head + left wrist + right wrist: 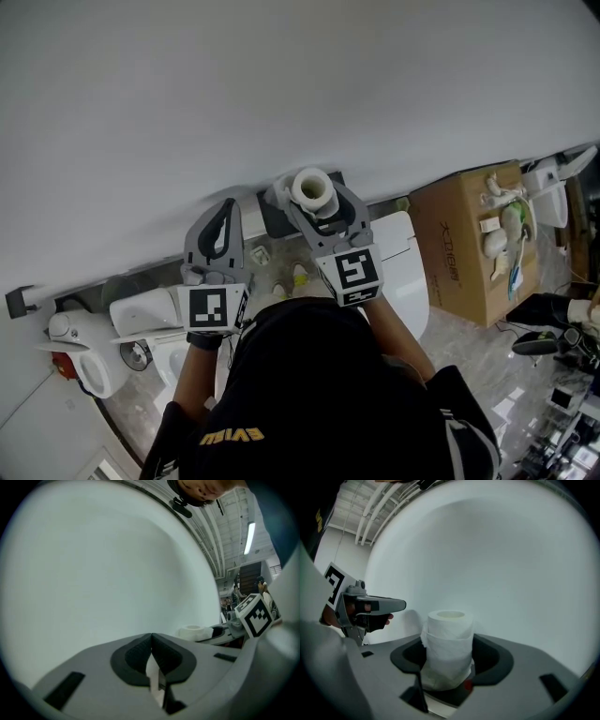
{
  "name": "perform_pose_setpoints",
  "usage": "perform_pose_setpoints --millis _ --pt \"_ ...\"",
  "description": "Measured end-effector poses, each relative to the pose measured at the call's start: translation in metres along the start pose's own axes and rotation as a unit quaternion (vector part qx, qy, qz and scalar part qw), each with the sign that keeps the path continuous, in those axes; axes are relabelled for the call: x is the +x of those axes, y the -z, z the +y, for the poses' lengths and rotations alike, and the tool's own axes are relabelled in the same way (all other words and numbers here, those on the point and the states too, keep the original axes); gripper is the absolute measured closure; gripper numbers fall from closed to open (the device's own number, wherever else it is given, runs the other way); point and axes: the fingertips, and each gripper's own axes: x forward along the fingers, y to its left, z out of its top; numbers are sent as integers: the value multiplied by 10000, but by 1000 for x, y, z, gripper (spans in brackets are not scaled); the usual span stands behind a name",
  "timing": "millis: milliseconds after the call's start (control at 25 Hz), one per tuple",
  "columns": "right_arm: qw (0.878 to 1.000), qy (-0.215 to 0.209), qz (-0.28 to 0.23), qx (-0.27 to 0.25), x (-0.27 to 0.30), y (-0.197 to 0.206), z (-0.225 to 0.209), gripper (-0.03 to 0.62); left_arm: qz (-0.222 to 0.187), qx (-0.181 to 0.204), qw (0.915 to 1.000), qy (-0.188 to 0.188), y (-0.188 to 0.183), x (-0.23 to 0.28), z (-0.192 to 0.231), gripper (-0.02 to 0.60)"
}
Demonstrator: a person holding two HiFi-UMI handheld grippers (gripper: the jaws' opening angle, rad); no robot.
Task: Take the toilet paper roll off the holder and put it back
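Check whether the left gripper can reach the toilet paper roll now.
Probably not: the right gripper clamps the toilet paper roll by its sides, and the left gripper beside it is shut.

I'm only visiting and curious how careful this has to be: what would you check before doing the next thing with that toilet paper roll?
1. Toilet paper roll clamped between the right gripper jaws: ok.
2. Roll's paper wound tidy: not ok, its outer layer sags loose near the bottom.
3. Left gripper free, jaws together on nothing: ok.
4. Left gripper apart from the roll: ok.
5. Holder in sight for putting the roll back: cannot tell.
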Motion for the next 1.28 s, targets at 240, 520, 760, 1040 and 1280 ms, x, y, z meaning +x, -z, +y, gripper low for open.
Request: perform_pose_setpoints --millis 240,520,760,1040,1280 --pt "10000 -18 48 58 -2 -1 1 327 11 243 9997 -78 1 -9 14 571" --pt "9999 38 4 158 -4 -2 -2 316 -43 231 9997 -53 0 -17 12 571" --pt "9998 148 -31 143 -11 -7 -2 310 -70 191 9998 -70 -1 -28 14 571" --pt "9995 274 15 173 -23 -6 0 306 -86 152 9998 6 0 -38 10 571" --pt "9992 381 41 150 -36 -5 2 323 -99 131 9998 66 2 -44 5 571"
